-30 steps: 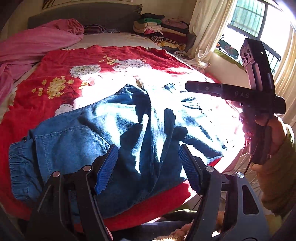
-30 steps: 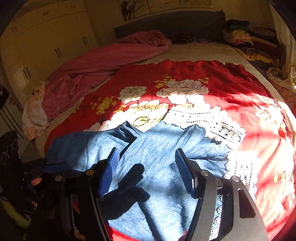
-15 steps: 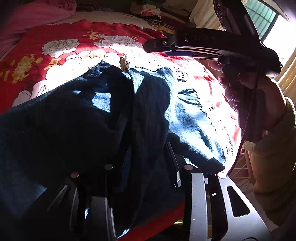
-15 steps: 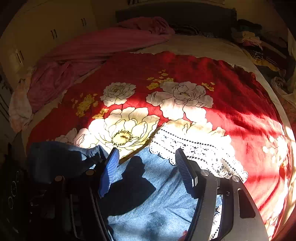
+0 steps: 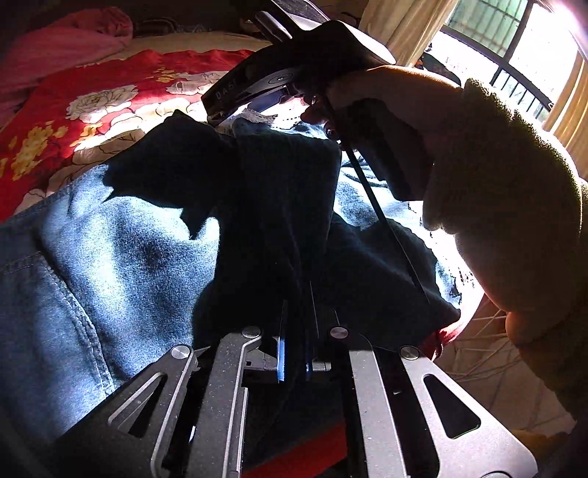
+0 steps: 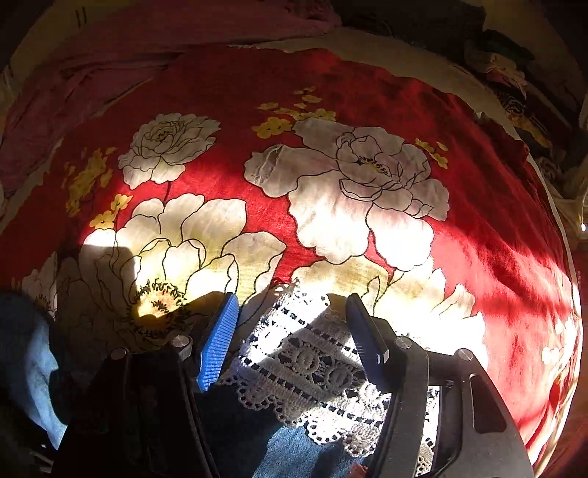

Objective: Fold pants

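— Pants (image 5: 110, 257) of blue denim, spread on the red flowered bedspread (image 5: 55, 121) at the near edge of the bed, a dark fold bunched up through the middle.

— Left gripper (image 5: 294, 353)?

— Clamped tight on that dark fold, blue pads nearly meeting with the cloth pinched between them.

— And the right gripper (image 6: 290, 338)?

— Jaws just closing in, yet apart. Between them, the white lace trim (image 6: 305, 360) of a leg end, lying lit by sun; pads not pressing on it, as far as can be seen. Denim just below the lace, at the bottom edge.

— Seen from the left wrist?

— Held over the far end of the denim by a hand (image 5: 386, 110) in a fuzzy sleeve (image 5: 514, 202).

— Farther back?

— White and yellow blooms on the red cloth, then a pink blanket (image 5: 62, 44), a window (image 5: 514, 44) with a curtain (image 5: 400, 25), and stacked clothes (image 6: 507, 73) at the far corner.
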Tool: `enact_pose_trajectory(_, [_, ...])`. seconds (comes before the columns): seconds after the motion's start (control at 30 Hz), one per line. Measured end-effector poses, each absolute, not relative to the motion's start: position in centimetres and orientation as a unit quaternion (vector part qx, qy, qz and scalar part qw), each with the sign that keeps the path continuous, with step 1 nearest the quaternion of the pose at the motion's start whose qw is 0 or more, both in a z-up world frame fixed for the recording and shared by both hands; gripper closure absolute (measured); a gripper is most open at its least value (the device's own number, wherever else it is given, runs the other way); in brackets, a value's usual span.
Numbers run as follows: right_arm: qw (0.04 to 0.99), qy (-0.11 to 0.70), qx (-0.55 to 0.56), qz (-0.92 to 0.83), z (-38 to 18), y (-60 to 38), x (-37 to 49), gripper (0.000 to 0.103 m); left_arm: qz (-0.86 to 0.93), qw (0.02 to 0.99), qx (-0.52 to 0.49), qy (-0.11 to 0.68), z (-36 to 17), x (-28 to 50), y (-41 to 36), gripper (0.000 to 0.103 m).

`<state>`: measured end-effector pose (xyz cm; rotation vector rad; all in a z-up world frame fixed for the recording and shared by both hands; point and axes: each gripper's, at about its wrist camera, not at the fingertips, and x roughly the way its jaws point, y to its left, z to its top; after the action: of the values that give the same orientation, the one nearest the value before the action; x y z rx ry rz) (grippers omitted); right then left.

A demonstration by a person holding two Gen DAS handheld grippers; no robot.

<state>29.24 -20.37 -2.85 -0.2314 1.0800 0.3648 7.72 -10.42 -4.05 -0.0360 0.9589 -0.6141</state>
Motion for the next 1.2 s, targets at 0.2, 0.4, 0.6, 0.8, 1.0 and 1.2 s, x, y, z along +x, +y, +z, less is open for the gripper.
enact_pose_trajectory(0.2, [0.862, 0.465, -0.045, 0.198, 1.3, -24.0, 27.0, 0.095, -0.293, 0.844, -0.031, 0.449, -3.7, 7.6, -9.6, 0.101])
enact_pose_trajectory(0.4, [0.9, 0.392, 0.06, 0.179, 7.1, -31.3, 20.2, 0.095, -0.293, 0.848, -0.036, 0.44, -3.2, 8.0, -9.6, 0.084])
enact_pose_trajectory(0.6, [0.905, 0.375, 0.155, 0.13, 7.3, -38.4, 11.6, 0.095, -0.312, 0.847, -0.031, 0.43, -2.8, 8.1, -10.2, 0.099])
enact_pose_trajectory(0.8, [0.874, 0.416, 0.227, 0.109, 2.8, -41.7, 5.3, 0.095, -0.328, 0.855, 0.005, 0.403, -0.8, 6.2, -10.0, 0.102])
enact_pose_trajectory(1.0, [0.857, 0.443, 0.237, 0.118, 0.5, -41.5, 2.5, 0.092, -0.317, 0.857, 0.034, 0.405, -1.3, 5.3, -10.1, 0.102])
enact_pose_trajectory(1.2, [0.853, 0.457, 0.22, 0.122, -0.2, -41.9, 1.5, 0.093, -0.333, 0.845, 0.077, 0.412, -1.4, 4.1, -10.7, 0.102])
